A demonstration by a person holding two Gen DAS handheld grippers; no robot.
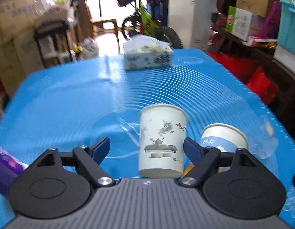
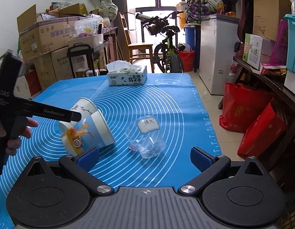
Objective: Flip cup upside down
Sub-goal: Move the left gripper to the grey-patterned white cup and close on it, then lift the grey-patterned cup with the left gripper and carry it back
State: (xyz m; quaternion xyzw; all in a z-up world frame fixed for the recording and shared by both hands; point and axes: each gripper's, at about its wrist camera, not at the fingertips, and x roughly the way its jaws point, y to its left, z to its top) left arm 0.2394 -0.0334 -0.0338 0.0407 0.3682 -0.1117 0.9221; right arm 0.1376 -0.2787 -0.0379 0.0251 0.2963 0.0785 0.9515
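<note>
A white paper cup with an ink drawing (image 1: pixel 162 141) stands upright on the blue mat (image 1: pixel 71 99), between my left gripper's (image 1: pixel 146 147) open fingers, close to the right pad (image 1: pixel 191 148). A blue-banded paper cup (image 1: pixel 223 139) stands beside it on the right. In the right wrist view the blue-banded cup (image 2: pixel 90 129) hides most of the white cup (image 2: pixel 81 105), and the left gripper's body (image 2: pixel 42 111) reaches in from the left. A clear plastic cup (image 2: pixel 145 139) lies on the mat ahead of my open, empty right gripper (image 2: pixel 144 158).
A tissue box (image 2: pixel 127 76) sits at the mat's far side. A purple packet (image 1: pixel 6 168) lies at the left near edge. Red bags (image 2: pixel 248 118) and shelves stand right of the table, cardboard boxes (image 2: pixel 44 36) on the left, a bicycle (image 2: pixel 166 43) behind.
</note>
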